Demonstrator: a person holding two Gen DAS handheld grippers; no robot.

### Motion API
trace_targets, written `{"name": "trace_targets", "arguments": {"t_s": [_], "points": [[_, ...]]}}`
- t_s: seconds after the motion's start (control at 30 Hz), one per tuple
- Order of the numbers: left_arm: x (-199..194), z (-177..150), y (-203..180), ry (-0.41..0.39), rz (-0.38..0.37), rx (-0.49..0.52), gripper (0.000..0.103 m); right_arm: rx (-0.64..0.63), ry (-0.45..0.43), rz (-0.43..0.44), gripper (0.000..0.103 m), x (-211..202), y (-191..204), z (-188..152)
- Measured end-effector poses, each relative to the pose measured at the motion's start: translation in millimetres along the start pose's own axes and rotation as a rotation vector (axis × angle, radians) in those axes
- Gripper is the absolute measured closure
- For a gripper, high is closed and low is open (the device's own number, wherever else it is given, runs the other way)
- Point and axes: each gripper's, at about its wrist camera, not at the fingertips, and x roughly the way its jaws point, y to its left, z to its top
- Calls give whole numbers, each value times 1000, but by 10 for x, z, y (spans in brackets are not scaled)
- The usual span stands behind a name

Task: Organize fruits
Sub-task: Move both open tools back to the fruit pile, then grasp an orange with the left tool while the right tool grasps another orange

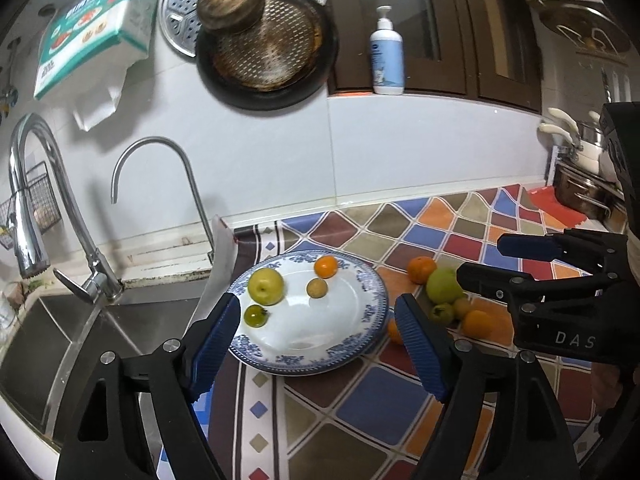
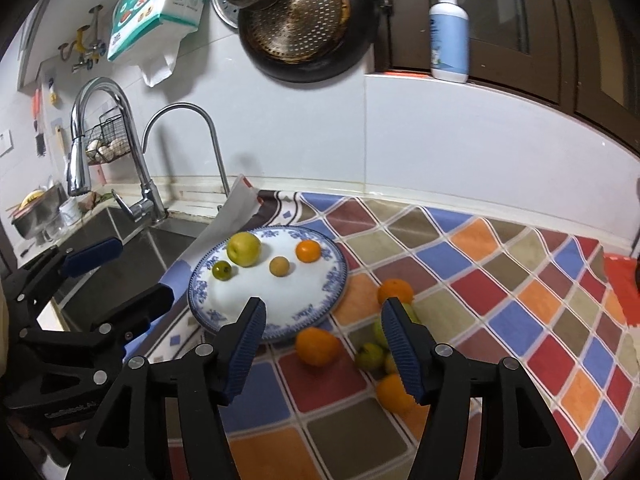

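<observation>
Right wrist: orange (image 2: 318, 346) between open right claw (image 2: 323, 320) fingers.

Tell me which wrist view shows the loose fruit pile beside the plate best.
The right wrist view: the fruit pile lies close below the open right gripper, though one finger covers part of it. In the left wrist view the pile sits farther off, partly hidden by both grippers' fingers.

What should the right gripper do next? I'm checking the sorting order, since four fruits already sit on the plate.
Probably lower the open right gripper onto the orange lying on the cloth just off the plate rim, and close on it. It sits between the spread fingers, nearer than the other loose fruits, and apart from them. The left gripper is open and empty above the plate.
</observation>
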Motion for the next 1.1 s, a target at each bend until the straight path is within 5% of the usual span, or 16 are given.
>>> {"name": "trace_targets", "arguments": {"t_s": [0.47,1.1], "points": [[51,-111,-440,10,-48,89,24,-23,15,-72,42,-212,-299,-283],[671,-336,-643,118,-145,252,26,9,173,-56,43,290,-446,-596]]}}
